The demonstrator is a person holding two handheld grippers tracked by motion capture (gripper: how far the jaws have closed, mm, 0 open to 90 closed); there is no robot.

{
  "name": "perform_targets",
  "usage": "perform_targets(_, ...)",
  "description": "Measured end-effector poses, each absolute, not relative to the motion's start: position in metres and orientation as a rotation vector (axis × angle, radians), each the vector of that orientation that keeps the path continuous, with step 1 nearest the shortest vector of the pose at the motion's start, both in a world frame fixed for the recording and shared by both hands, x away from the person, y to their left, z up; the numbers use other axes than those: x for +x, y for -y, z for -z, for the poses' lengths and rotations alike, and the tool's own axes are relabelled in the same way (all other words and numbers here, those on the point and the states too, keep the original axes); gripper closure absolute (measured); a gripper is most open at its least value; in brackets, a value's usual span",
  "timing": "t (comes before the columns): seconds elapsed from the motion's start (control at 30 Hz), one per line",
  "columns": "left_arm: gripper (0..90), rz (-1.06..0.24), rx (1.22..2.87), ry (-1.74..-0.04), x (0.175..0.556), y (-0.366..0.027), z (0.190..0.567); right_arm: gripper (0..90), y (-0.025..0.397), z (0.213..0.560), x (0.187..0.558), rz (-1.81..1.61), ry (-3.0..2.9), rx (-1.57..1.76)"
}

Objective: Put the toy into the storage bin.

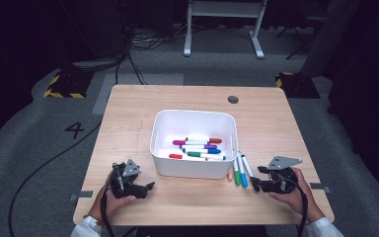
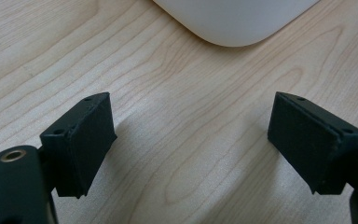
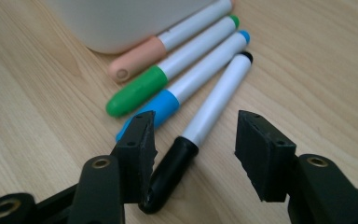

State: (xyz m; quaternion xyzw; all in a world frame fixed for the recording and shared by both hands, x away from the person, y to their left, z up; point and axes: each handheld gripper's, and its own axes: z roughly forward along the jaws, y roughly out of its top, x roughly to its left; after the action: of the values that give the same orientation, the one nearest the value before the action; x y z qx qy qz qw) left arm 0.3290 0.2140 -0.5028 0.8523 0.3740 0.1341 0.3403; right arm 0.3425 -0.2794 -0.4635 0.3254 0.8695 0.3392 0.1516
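Observation:
A white bin [image 1: 193,170] stands mid-table with several coloured markers [image 1: 197,148] inside. Beside its right wall lie a peach marker [image 3: 142,58], a green marker [image 3: 140,91], a blue marker [image 3: 168,102] and a black marker [image 3: 172,168], side by side on the wood; in the high view the row sits at the bin's front right corner [image 1: 242,173]. My right gripper [image 3: 193,140] is open, its jaws straddling the black marker's cap end without pinching it. My left gripper [image 2: 191,135] is open and empty over bare wood, just short of the bin's rounded corner [image 2: 233,23].
The wooden table [image 1: 128,118] has a small dark grommet [image 1: 233,99] near its far edge. Tape tabs mark the front corners. Cables trail on the grey floor, and a white table frame [image 1: 224,24] stands beyond.

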Motion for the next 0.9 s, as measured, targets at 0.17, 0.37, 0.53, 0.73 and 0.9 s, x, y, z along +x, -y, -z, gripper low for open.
perform_targets(0.17, 14.7, -0.347, 2.219, -0.972, 0.329, -0.214, 0.503, 50.9, 0.284, 0.478, 0.344, -0.936, -2.510, 0.985)
perform_targets(0.37, 14.8, -0.355, 2.217, -0.976, 0.329, -0.214, 0.503, 66.0, 0.294, 0.487, 0.349, -0.917, -2.469, 1.070)
perform_targets(0.53, 14.8, -0.347, 2.218, -0.973, 0.329, -0.214, 0.503, 74.4, 0.308, 0.487, 0.354, -0.945, -2.426, 1.162)
perform_targets(0.73, 14.8, -0.345, 2.216, -0.974, 0.329, -0.214, 0.503, 74.8, 0.318, 0.489, 0.359, -0.969, -2.399, 1.181)
perform_targets(0.9, 14.7, -0.344, 2.215, -0.976, 0.329, -0.214, 0.503, 75.0, 0.323, 0.486, 0.359, -1.006, -2.375, 1.186)
